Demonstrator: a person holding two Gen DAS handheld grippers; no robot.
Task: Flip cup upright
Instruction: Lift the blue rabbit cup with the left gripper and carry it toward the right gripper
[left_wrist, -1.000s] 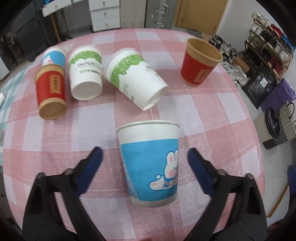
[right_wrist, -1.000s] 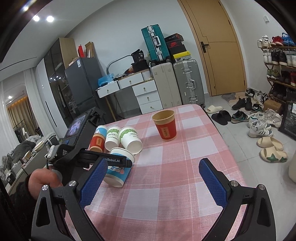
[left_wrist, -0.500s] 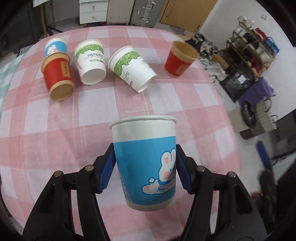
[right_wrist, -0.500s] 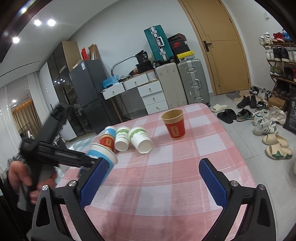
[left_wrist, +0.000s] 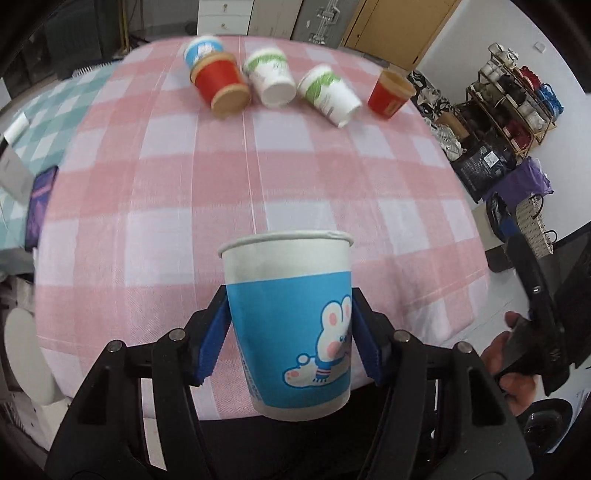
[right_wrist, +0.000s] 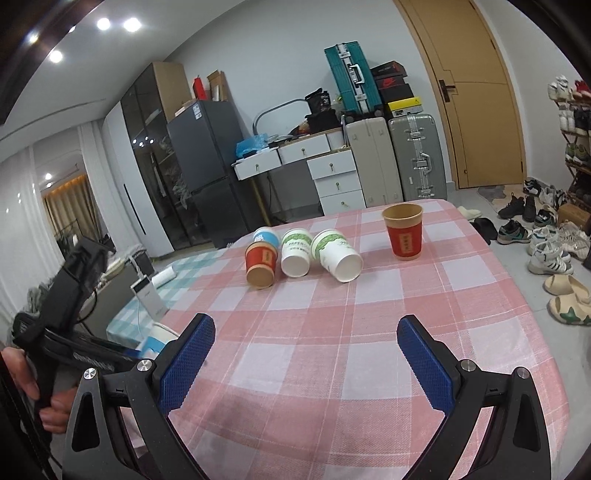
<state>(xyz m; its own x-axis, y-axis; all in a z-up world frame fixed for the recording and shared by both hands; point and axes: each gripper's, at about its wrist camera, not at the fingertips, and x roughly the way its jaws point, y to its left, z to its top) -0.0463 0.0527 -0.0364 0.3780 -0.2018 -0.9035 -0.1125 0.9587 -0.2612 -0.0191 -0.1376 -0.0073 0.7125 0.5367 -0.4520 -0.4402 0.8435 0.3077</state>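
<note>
My left gripper (left_wrist: 290, 341) is shut on a blue paper cup with a rabbit print (left_wrist: 291, 317), held rim up above the near edge of the pink checked table (left_wrist: 258, 166). My right gripper (right_wrist: 304, 358) is open and empty above the table's near part. At the far side lie a red cup (right_wrist: 260, 264), two white cups with green print (right_wrist: 295, 251) (right_wrist: 336, 254) and a second blue cup (right_wrist: 266, 236), all on their sides. A red cup (right_wrist: 403, 232) stands upright to their right.
The table's right edge drops to a floor with shoes (right_wrist: 546, 236) and a shoe rack (left_wrist: 517, 96). A teal checked surface (left_wrist: 40, 122) lies left of the table. Drawers, suitcases and a fridge (right_wrist: 207, 166) stand behind it.
My left gripper closed on the blue rabbit cup, lifted it off the table and pulled back toward the near edge. My right gripper stayed open and tilted slightly.
</note>
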